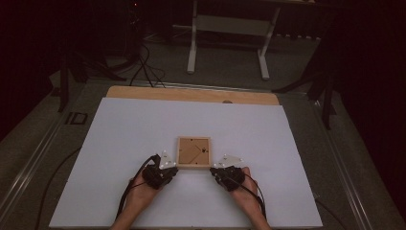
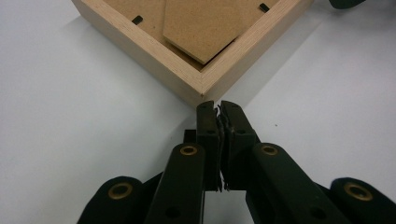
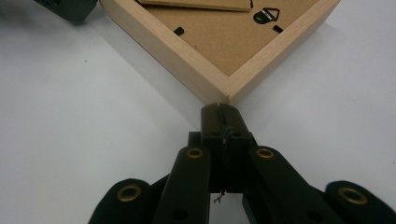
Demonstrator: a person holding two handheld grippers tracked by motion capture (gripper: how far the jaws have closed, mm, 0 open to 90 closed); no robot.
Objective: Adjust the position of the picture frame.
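The left gripper (image 2: 218,106) has its jaws clenched together with nothing between them, their tips just short of one corner of a wooden picture frame (image 2: 187,77); whether they touch the wood is hard to tell. The right gripper (image 3: 220,109) is clenched the same way, empty, with its tips at a second corner of the frame (image 3: 201,70), again too close to judge contact.

Beyond the left jaws, the frame lies face down, and a loose piece of backing board (image 2: 205,28) rests slanted inside it, its far part cut off by the top edge. Two small black clips (image 2: 137,19) sit along the inner rim. Beyond the right jaws, one black hanger (image 3: 266,15) and two clips (image 3: 178,31) show on the back panel, and a dark part of the other gripper is cut off at the top left corner.

From above, one frame (image 1: 194,152) lies on the white sheet covering the table (image 1: 239,98), between the two grippers, left (image 1: 168,167) and right (image 1: 216,168). Two hands hold them, left hand (image 1: 143,188) and right hand (image 1: 246,187), with forearms cut off at the bottom. The surroundings are dark and hard to make out.
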